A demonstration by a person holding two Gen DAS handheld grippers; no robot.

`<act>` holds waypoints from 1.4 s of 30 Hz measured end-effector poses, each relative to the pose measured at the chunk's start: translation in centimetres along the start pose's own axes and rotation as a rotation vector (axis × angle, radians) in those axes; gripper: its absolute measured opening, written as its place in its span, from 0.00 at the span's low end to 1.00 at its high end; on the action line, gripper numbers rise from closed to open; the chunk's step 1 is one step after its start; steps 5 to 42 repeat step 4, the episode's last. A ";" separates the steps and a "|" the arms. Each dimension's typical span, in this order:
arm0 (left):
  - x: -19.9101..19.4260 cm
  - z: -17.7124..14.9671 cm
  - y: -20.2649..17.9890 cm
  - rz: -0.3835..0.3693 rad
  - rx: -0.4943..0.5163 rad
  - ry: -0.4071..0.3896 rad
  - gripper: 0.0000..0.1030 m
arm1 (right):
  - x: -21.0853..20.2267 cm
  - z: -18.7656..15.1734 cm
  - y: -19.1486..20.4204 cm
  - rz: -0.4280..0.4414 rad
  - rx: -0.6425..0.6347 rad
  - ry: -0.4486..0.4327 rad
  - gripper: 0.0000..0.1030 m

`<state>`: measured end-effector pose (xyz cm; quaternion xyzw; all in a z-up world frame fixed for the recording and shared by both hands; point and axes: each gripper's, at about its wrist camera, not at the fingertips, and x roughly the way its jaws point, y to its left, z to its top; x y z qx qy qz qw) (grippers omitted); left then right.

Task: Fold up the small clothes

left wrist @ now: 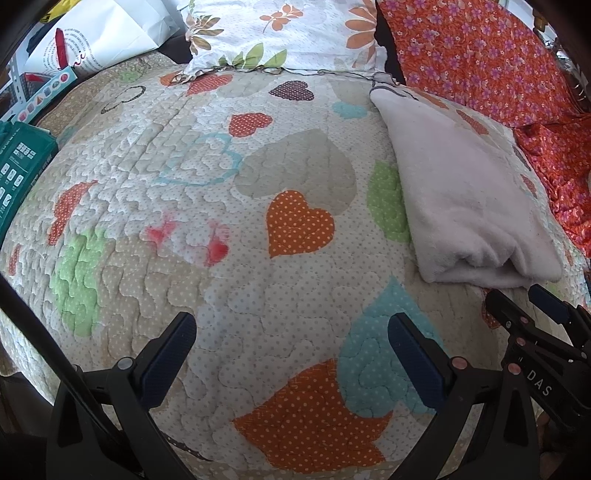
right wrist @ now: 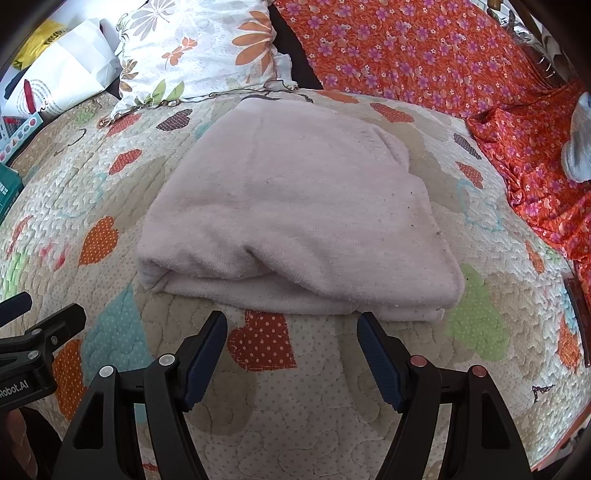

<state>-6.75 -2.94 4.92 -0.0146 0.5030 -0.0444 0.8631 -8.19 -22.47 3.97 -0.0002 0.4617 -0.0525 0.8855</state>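
Both black tongs hang spread and empty over the heart-patterned quilted bedspread [right wrist: 295, 424]: right tongs [right wrist: 291, 354], left tongs [left wrist: 291, 354]. Just ahead of the right tongs lies the folded pale-pink fleece garment [right wrist: 295, 206], untouched; it sits well right of the left tongs.

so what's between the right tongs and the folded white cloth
Only bare quilt: the right wrist view shows a red dotted heart patch between the open right tongs and the folded white cloth. No object lies there.

Open quilt [left wrist: 207, 229] was left on the near and left sides; the far edge was blocked by a pillow [left wrist: 280, 33], the right by folded cloth [left wrist: 465, 192].
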 end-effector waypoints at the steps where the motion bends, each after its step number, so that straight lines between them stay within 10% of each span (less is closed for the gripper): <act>1: 0.0 0.0 0.0 -0.007 0.001 0.001 1.00 | 0.0 0.0 0.0 0.000 0.000 0.000 0.75; 42: 0.0 0.1 0.0 -0.010 -0.001 0.001 1.00 | 0.0 0.0 0.0 -0.001 -0.002 -0.001 0.75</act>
